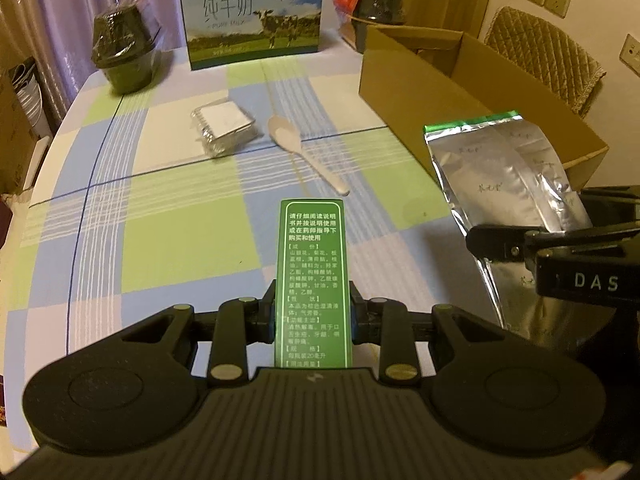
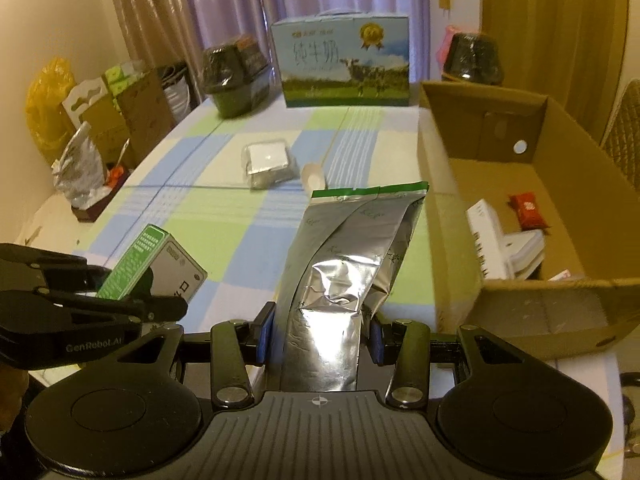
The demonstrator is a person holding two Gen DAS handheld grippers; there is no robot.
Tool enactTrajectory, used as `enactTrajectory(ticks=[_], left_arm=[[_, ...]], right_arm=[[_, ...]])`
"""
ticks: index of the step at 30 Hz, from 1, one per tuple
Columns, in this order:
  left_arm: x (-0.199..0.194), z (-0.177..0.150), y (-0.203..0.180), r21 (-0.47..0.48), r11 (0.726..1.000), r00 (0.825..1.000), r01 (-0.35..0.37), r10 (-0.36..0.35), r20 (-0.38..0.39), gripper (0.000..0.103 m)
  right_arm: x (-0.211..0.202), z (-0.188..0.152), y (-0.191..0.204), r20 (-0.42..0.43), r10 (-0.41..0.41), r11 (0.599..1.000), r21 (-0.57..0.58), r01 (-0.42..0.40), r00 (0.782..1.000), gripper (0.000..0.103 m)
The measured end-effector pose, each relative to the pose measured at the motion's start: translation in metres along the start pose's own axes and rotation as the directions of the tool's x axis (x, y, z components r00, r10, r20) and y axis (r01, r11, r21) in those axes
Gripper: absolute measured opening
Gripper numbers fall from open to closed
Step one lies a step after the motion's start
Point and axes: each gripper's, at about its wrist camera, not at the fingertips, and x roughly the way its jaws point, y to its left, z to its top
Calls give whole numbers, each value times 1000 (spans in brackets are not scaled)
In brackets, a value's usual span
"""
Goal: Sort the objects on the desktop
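Observation:
My left gripper (image 1: 312, 316) is shut on a green medicine box (image 1: 314, 276) with white print, held upright above the checked tablecloth; the same green box (image 2: 154, 258) shows at the left of the right wrist view. A silver foil pouch (image 2: 344, 276) with a green top strip is clamped in my right gripper (image 2: 320, 340), just left of the open cardboard box (image 2: 452, 152). The pouch (image 1: 504, 184) also appears at the right in the left wrist view. A foil-wrapped white packet (image 1: 224, 128) and a white spoon (image 1: 304, 152) lie on the table farther ahead.
A milk carton case (image 1: 254, 16) stands at the table's far edge, with dark wrapped pots (image 1: 124, 52) on both sides of it. The cardboard box (image 1: 472, 92) holds a white box (image 2: 492, 236) and a red packet (image 2: 528, 210). Bags and cartons (image 2: 100, 120) crowd the table's left side.

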Motion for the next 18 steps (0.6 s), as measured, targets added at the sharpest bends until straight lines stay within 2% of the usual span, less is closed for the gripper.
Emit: enactTrajectory(ticks=[18], left_arm=[[-13,28,-31,34,998,998,54,-56,42,25]], right_arm=[[-38,22,-33,75,-41,999,14,40,996,42]])
